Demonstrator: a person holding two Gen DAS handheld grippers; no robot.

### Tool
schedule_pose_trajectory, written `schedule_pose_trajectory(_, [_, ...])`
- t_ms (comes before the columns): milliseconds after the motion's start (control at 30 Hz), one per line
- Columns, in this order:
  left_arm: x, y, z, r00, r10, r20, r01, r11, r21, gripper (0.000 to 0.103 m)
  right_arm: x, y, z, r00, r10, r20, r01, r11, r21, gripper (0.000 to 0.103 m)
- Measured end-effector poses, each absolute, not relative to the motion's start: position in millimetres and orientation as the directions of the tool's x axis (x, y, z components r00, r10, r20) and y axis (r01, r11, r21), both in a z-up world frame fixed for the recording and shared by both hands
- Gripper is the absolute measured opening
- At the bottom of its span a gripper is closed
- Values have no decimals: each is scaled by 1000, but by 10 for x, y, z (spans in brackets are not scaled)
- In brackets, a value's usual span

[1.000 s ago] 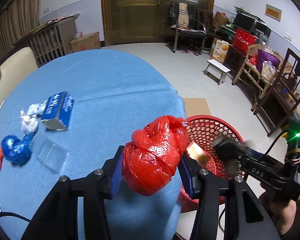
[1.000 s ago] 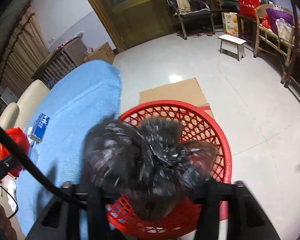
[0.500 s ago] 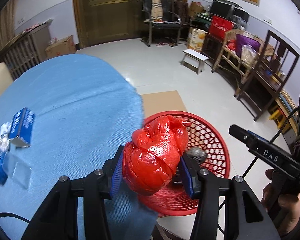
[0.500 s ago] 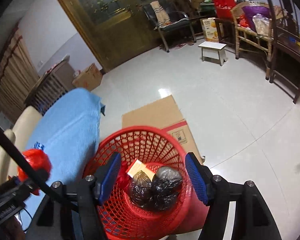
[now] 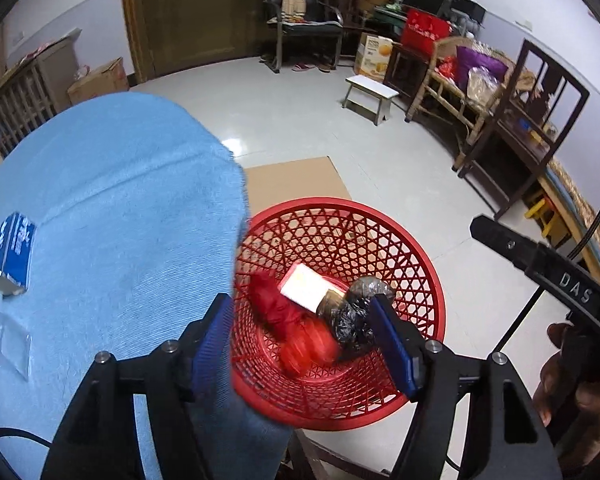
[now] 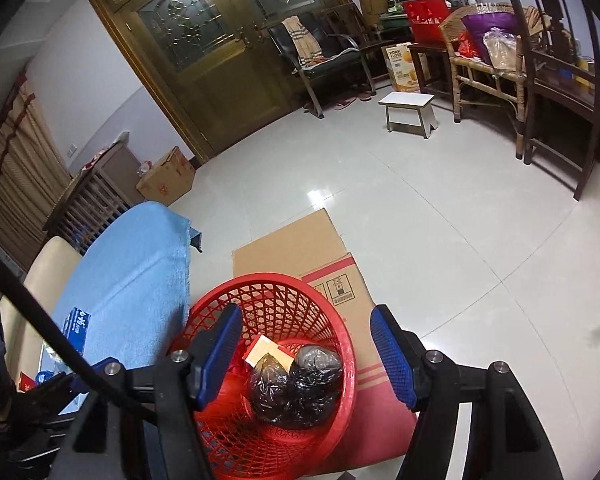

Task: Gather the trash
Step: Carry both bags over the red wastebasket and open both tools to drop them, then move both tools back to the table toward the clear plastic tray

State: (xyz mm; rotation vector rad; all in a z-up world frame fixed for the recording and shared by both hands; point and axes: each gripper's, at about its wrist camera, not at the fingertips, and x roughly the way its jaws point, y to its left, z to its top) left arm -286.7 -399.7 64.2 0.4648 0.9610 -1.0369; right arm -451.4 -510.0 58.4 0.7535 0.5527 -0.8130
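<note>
1. The red trash bag (image 5: 300, 332), blurred and perhaps not yet settled, is inside the red basket (image 5: 420, 256).
2. Beside it in the basket lie a black bag (image 5: 360, 312) and a small pale box (image 5: 306, 290).
3. The left hand-held gripper (image 5: 304, 340) hangs over the basket's near rim, its jaws opening with nothing pinched between the blue pads.
4. The right hand-held gripper (image 6: 306, 356) hovers over the basket's other side, jaws spread and empty.
5. Left of the basket is the blue-covered bench (image 5: 120, 208), with a blue carton (image 5: 12, 252) on it.
6. Flat cardboard (image 6: 296, 252) lies on the floor behind the basket.
</note>
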Motion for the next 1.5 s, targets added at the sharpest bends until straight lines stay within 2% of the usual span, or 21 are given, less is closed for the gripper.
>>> schedule_pose_trajectory(400, [-2382, -3227, 843, 269, -538, -799, 776, 613, -151, 71, -4134, -4828, 626, 599, -391, -698, 764, 541, 353, 70])
schedule_pose_trajectory(667, [-2089, -2468, 762, 328, -523, -787, 658, 724, -207, 72, -3638, -4434, 645, 623, -321, -714, 694, 647, 315, 70])
schedule_pose_trajectory(1067, [-1667, -1477, 558, 413, -422, -807, 467, 859, -210, 73, -2917, -3704, 657, 638, -206, -742, 553, 794, 254, 70])
schedule_pose_trajectory(1500, [-1469, -918, 428, 455, -345, -821, 347, 918, -194, 73, -2395, -3075, 572, 604, -132, -786, 434, 882, 185, 70])
